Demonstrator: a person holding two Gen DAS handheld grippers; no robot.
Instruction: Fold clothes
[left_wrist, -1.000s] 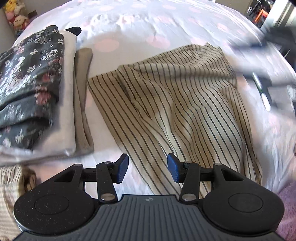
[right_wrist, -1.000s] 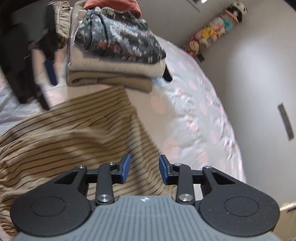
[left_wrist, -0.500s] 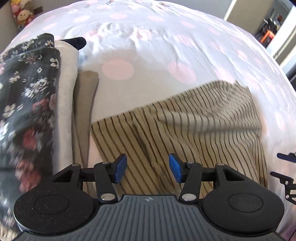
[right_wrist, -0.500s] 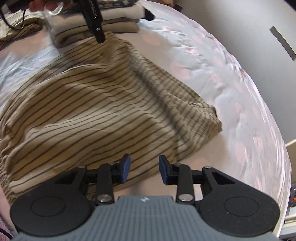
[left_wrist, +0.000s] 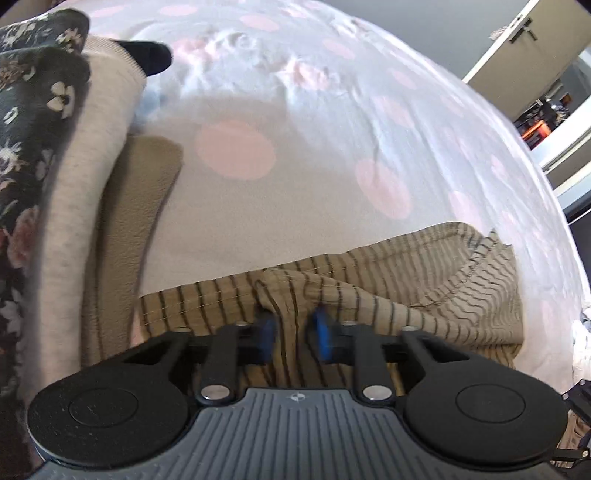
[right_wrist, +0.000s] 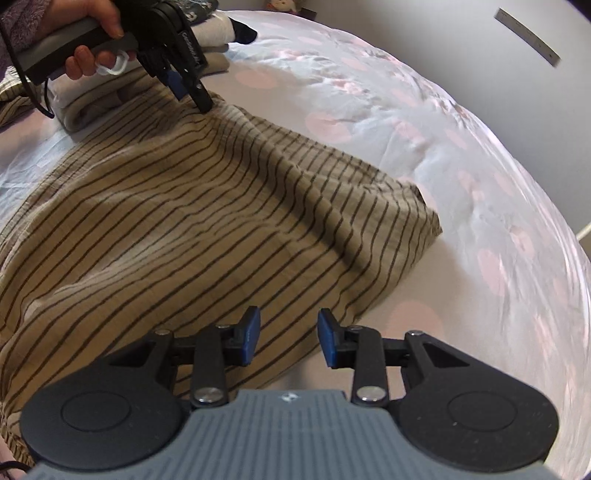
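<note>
Striped tan garment (right_wrist: 207, 229), spread loosely on the polka-dot bedspread (right_wrist: 424, 122), looks light, soft and limp, best taken at hem corners: the left gripper (left_wrist: 291, 332) has a ridge of its edge between nearly closed fingers, the right gripper (right_wrist: 289, 338) hangs open, empty.

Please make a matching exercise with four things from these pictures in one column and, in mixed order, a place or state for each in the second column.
1. left tool
2. right tool
3. floral garment
4. striped garment

a. spread on the dotted bed cover
b. open, holding nothing
c. on top of the folded pile
d. pinching a ridge of striped cloth

Pairs: 1-d, 2-b, 3-c, 4-a
</note>
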